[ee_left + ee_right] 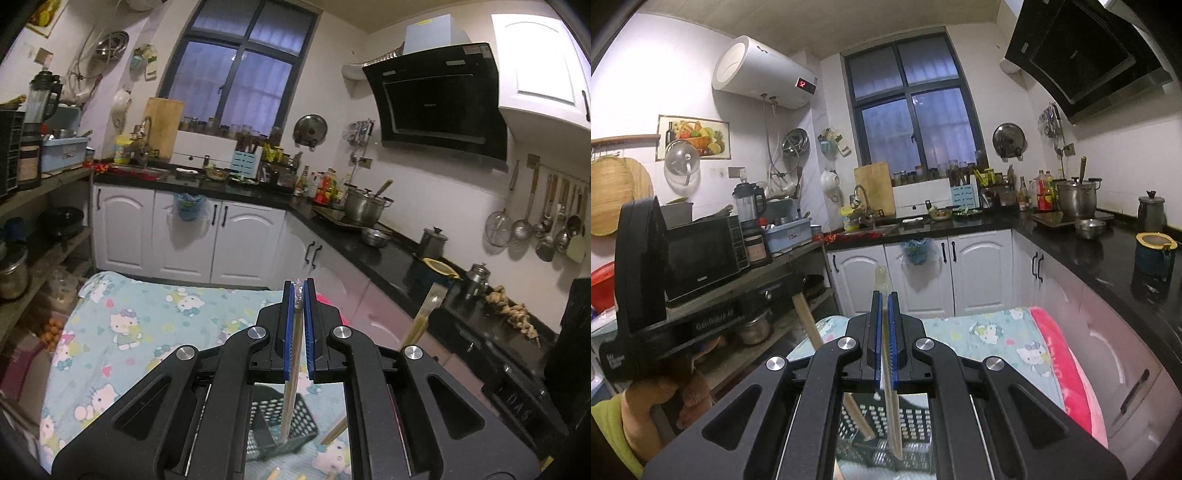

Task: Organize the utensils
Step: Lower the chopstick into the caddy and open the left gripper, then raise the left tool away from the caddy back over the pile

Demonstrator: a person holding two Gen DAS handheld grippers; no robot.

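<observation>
Left gripper point(299, 295): blue-padded jaws clamped on a slim pale wooden chopstick point(291, 387), held near its wrapped top end; its lower tip hangs over the black perforated plastic basket point(295, 417).

Right gripper point(884, 306): jaws likewise closed on a second pale wooden chopstick point(891, 413), tip above the same basket point(916, 421).

Basket stands on a light-blue cartoon-cat print cloth point(147, 321). Further sticks lie on the cloth below, partly hidden.

The person's hand point(661, 391) holds the left gripper's handle.

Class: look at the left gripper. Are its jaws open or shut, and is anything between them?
Shut. The left gripper has its blue pads nearly touching, clamped on a wrapped chopstick that hangs down toward the black basket.
</observation>
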